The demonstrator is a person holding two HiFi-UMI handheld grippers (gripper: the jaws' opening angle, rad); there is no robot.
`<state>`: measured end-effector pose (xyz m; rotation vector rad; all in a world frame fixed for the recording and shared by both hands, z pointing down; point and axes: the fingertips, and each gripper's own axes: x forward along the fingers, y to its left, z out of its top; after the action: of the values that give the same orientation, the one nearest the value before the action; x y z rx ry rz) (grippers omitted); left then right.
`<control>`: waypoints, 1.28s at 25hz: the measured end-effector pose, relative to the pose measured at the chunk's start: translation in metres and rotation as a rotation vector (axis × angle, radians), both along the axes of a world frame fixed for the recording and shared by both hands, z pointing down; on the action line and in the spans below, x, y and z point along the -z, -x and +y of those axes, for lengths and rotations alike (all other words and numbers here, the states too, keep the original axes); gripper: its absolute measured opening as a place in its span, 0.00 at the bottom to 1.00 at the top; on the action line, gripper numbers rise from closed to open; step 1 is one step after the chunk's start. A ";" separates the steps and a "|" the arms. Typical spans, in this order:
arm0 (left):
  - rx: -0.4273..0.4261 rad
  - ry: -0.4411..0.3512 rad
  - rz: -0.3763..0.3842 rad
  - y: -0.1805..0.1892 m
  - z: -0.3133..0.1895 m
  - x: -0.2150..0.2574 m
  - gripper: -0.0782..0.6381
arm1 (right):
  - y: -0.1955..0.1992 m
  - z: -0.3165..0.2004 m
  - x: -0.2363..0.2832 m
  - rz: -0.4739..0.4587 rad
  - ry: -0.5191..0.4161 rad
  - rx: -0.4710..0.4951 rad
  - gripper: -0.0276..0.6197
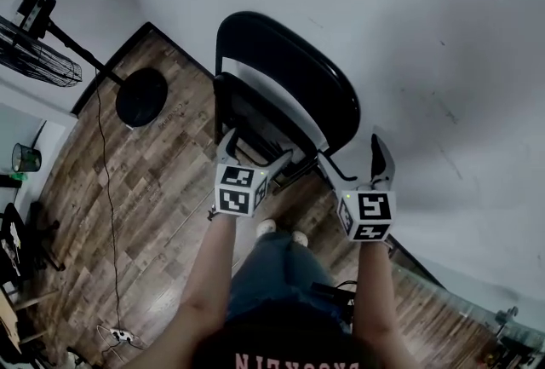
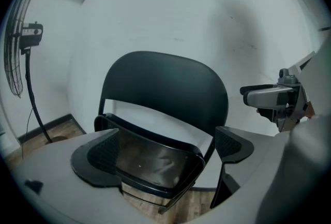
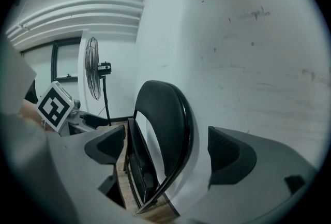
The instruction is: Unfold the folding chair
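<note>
Subject: the folding chair (image 1: 289,73), black, at the centre of the head view. It is still folded, with the seat (image 2: 155,161) tipped up close to the backrest (image 2: 165,83). It stands on the wood floor (image 1: 128,205) with its back to the white wall (image 1: 426,60). From my right side it shows edge-on, a narrow profile against the wall.

My left gripper (image 1: 255,150) is at the lower edge of the chair, just below centre in the head view. Its fingers (image 2: 95,153) stand wide apart, and its own view shows the glossy seat panel in the gap between them. Neither pad presses on it. I cannot tell whether the left pad brushes the seat's edge.

My right gripper (image 1: 358,164) is right of centre, just beside the chair's right-hand frame. Its fingers (image 3: 230,155) are also spread wide and hold nothing. The chair's side rail shows between them in its own view.

Surroundings: my shoes (image 1: 281,231) are on the floor directly below the chair in the head view. A standing fan (image 1: 38,18) occupies the upper left, with its round base (image 1: 140,96) near the chair. A cable (image 1: 106,188) runs down the floor to a power strip (image 1: 119,333) at lower left.
</note>
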<state>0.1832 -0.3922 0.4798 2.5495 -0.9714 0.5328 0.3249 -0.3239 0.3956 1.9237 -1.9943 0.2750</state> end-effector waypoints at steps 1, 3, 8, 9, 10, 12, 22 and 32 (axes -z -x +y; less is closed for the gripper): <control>0.012 0.011 0.009 -0.004 -0.003 -0.004 0.90 | -0.002 0.000 -0.001 0.000 0.003 0.000 0.82; 0.039 0.033 0.028 -0.012 -0.010 -0.013 0.90 | -0.005 0.000 -0.005 0.002 0.009 0.000 0.82; 0.095 0.157 0.099 -0.030 -0.019 -0.044 0.90 | -0.008 -0.001 -0.012 0.010 0.024 0.020 0.80; 0.101 0.187 0.112 -0.034 -0.019 -0.050 0.90 | -0.008 -0.002 -0.013 0.013 0.026 0.028 0.79; 0.106 0.215 0.124 -0.039 -0.019 -0.057 0.89 | -0.008 -0.001 -0.014 0.016 0.030 0.035 0.79; 0.122 0.272 0.149 -0.047 -0.019 -0.068 0.82 | -0.009 0.000 -0.017 0.019 0.038 0.043 0.78; 0.189 0.488 0.210 -0.078 -0.019 -0.102 0.48 | -0.018 0.014 -0.029 0.006 0.064 0.034 0.75; 0.306 0.668 0.511 -0.088 -0.023 -0.106 0.25 | -0.017 0.015 -0.037 -0.001 0.076 0.055 0.71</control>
<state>0.2716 -0.4147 0.5857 1.7660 -0.7946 0.0740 0.3420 -0.3092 0.4327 1.8200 -2.0042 0.3318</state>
